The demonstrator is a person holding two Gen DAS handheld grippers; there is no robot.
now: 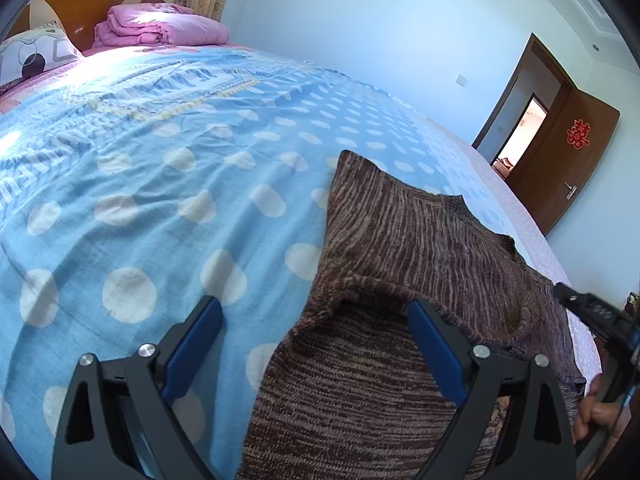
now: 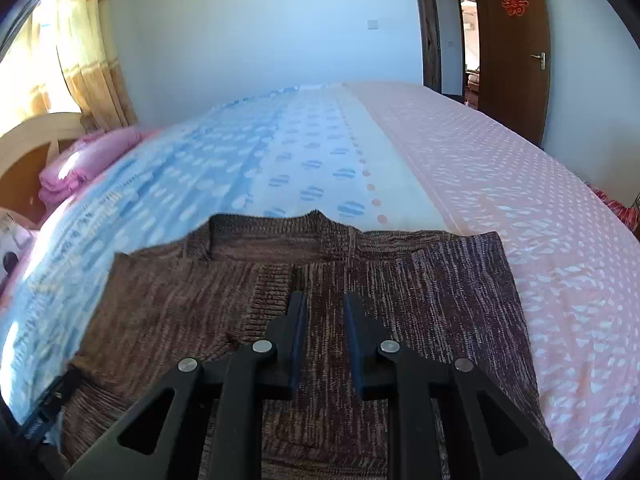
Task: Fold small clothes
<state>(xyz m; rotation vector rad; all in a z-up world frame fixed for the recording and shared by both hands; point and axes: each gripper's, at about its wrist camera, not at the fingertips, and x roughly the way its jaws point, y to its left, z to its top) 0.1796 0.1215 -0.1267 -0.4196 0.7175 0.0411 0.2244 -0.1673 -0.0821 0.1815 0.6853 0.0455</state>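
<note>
Jaws of the left gripper (image 1: 316, 320) stand wide apart, nothing pinched between them: the left blue pad hangs over the dotted sheet, the right blue pad over the brown knit sweater (image 1: 400, 248), whose folded left edge runs up between the two fingers. The sweater serves as the landmark here. It lies flat on the bedsheet (image 1: 160, 200), mottled brown and tan, with a rolled fold crossing it just ahead of the left gripper and a ribbed collar at its far edge. In the right wrist view the right gripper (image 2: 325, 300) hovers over the middle of the sweater (image 2: 224, 296) with its jaws nearly together, a narrow gap left between the blue pads and no cloth caught in it; whether the tips touch the knit cannot be told. Beyond the sweater's collar the sheet turns from blue with pale dots to white, and to the right of the sweater it is pink (image 2: 520, 200). Far beyond the sweater's left side, a folded pink quilt (image 1: 160, 24) rests at the wooden headboard (image 1: 80, 0). Past the sweater's right side, a brown door (image 1: 568, 152) stands open. At the sweater's near right corner a hand (image 1: 592, 412) grips the right gripper's handle.
</note>
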